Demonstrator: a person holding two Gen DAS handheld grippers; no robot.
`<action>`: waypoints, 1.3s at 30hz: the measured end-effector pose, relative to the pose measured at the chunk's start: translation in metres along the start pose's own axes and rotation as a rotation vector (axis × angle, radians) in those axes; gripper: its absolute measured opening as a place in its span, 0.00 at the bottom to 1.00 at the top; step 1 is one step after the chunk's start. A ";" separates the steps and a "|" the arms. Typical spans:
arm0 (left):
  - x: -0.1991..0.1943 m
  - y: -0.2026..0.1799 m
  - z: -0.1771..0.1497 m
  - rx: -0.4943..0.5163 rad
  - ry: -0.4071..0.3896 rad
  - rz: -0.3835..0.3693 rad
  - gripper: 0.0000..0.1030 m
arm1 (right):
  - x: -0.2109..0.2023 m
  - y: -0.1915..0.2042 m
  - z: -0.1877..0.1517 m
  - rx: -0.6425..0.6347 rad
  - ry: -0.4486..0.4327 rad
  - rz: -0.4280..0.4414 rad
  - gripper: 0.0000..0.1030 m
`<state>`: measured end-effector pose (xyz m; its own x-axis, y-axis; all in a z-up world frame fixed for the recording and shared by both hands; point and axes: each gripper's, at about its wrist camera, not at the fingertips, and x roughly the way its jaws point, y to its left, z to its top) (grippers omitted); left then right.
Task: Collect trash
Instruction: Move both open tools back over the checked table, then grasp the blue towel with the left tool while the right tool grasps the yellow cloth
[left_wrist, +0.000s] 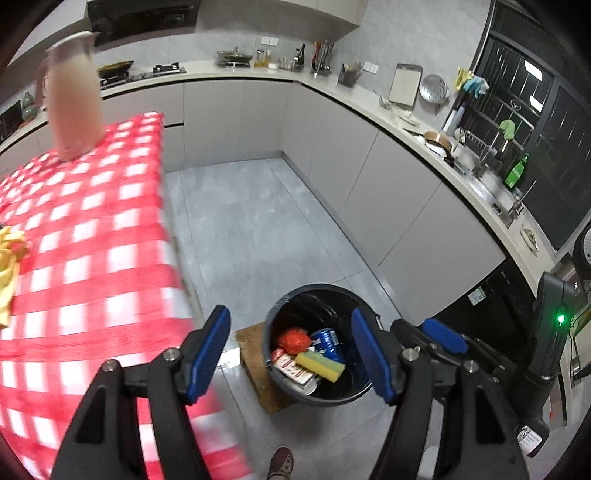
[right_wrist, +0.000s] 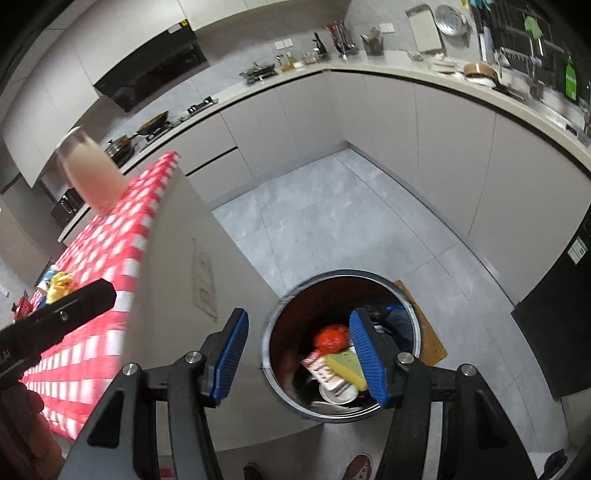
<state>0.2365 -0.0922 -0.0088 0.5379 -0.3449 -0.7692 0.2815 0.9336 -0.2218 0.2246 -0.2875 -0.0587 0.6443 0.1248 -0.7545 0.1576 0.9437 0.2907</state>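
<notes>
- The left gripper (left_wrist: 291, 354) is hovering with its blue-padded fingers (left_wrist: 210, 347) spread apart and nothing between the pads; only open air and the floor are showing in the gap.
- The right gripper (right_wrist: 299, 354) is likewise standing released, its fingers (right_wrist: 231, 356) parted and gripping nothing.
- Below and just past the fingertips of both grippers, a dark round trash bin (left_wrist: 275, 380) is sitting on the grey tiled floor (left_wrist: 258, 221), partly over a brown mat (left_wrist: 253, 354).
- The collected trash is lying inside that bin: a yellow-and-green sponge (left_wrist: 320, 366) is resting on top of a red-and-white carton (left_wrist: 291, 367), with a crumpled red wrapper (left_wrist: 294, 339) and a blue can (left_wrist: 327, 341) just behind them; a white cup or lid (right_wrist: 338, 394) is showing beneath in the right wrist view.
- To the left of the left fingers, a table under a red-and-white checked cloth (left_wrist: 92, 240) is stretching away, blurred.
- Farther left on the cloth, a yellow crumpled item (left_wrist: 9, 258) is lying at the edge of view.
- Beyond it, a pale pink jug (left_wrist: 74, 99) is standing upright on the cloth.
- Far ahead of the fingers, the kitchen counter (left_wrist: 240, 74) is curving around the room, carrying a stove, bottles and utensils.
</notes>
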 end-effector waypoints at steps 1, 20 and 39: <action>-0.007 0.008 -0.001 -0.003 -0.006 0.002 0.68 | -0.005 0.013 -0.001 -0.010 -0.008 0.005 0.58; -0.102 0.197 -0.041 -0.113 -0.067 0.113 0.70 | -0.012 0.259 -0.047 -0.175 -0.038 0.125 0.62; -0.120 0.340 -0.051 -0.246 -0.081 0.229 0.70 | 0.030 0.390 -0.065 -0.248 0.016 0.193 0.68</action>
<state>0.2272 0.2714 -0.0220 0.6289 -0.1207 -0.7681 -0.0486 0.9798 -0.1938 0.2564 0.1044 -0.0061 0.6327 0.3115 -0.7090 -0.1549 0.9479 0.2782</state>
